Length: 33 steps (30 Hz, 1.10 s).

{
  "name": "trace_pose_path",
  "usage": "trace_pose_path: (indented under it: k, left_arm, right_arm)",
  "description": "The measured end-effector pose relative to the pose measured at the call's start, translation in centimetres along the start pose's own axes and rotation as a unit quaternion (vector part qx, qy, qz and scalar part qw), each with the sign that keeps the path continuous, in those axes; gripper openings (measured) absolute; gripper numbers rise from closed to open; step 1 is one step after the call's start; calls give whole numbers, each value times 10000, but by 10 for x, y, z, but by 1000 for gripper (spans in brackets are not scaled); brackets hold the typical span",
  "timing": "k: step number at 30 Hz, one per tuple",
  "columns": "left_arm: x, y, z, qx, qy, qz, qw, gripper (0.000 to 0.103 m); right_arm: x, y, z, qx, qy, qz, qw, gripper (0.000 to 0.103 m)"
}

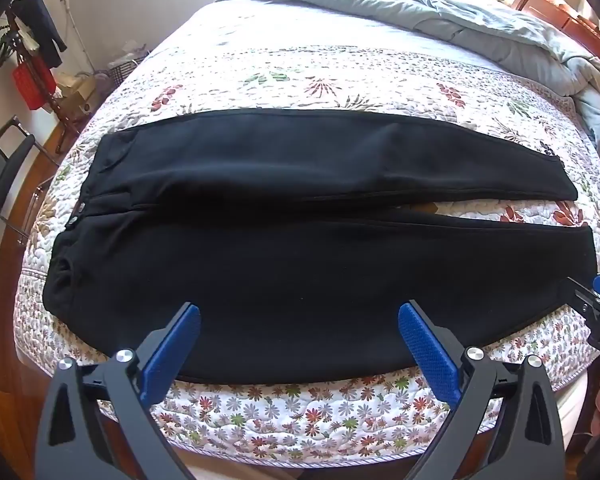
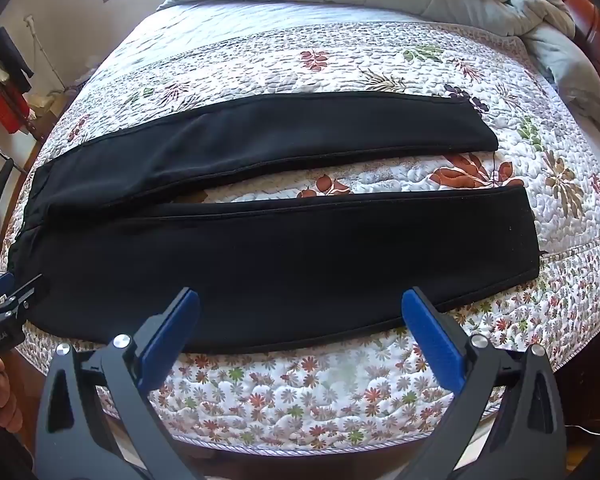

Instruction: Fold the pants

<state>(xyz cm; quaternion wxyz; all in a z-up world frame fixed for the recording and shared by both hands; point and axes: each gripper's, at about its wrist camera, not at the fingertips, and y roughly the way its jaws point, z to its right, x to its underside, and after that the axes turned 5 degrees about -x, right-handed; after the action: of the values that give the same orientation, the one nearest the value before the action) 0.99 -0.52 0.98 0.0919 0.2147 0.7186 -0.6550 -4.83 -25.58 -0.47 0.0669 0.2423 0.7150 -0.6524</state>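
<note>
Black pants (image 1: 292,240) lie flat across the floral quilt, waistband to the left, both legs stretched to the right with a narrow gap between them. My left gripper (image 1: 300,312) hovers open over the near leg's lower edge, nothing between its blue pads. In the right wrist view the pants (image 2: 284,248) show both legs and their cuffs on the right. My right gripper (image 2: 300,300) is open above the near leg's front edge, empty. Each gripper also appears at the other view's side: the right gripper (image 1: 596,300) and the left gripper (image 2: 8,292).
The bed's quilt (image 1: 320,76) falls over the near mattress edge (image 2: 300,392). A bunched grey duvet (image 1: 480,24) lies at the far right by the wooden headboard (image 1: 560,12). A chair (image 1: 0,164) and a clothes rack with a red bag (image 1: 32,80) stand left.
</note>
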Motion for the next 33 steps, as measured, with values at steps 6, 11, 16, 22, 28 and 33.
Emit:
trace_pose_path:
  k: [6,11,16,22,28,33]
  left_arm:
    - [-1,0,0,12,-2,-9,10000,99]
    - [-2,1,1,7,25,-7,10000,99]
    - [-4,2,3,0,34,-26,10000,99]
    - [-4,2,5,-1,37,-17,10000,99]
    - [-4,3,6,-6,38,-33,10000,99]
    - [-4,3,6,-2,36,-32,10000,99]
  right_arm:
    - [-2,0,0,6,52,2,10000,100]
    - [-5,0,-4,12,-10,26,10000,100]
    - [-5,1,-5,-1,-11,-5,10000,100]
    - [-4,-2,-2,-8,13,21,10000,100]
    - [-3,-1,-1,32,-3,-3,10000,100]
    - [-3,0,-1,28,-4,-19,10000,100]
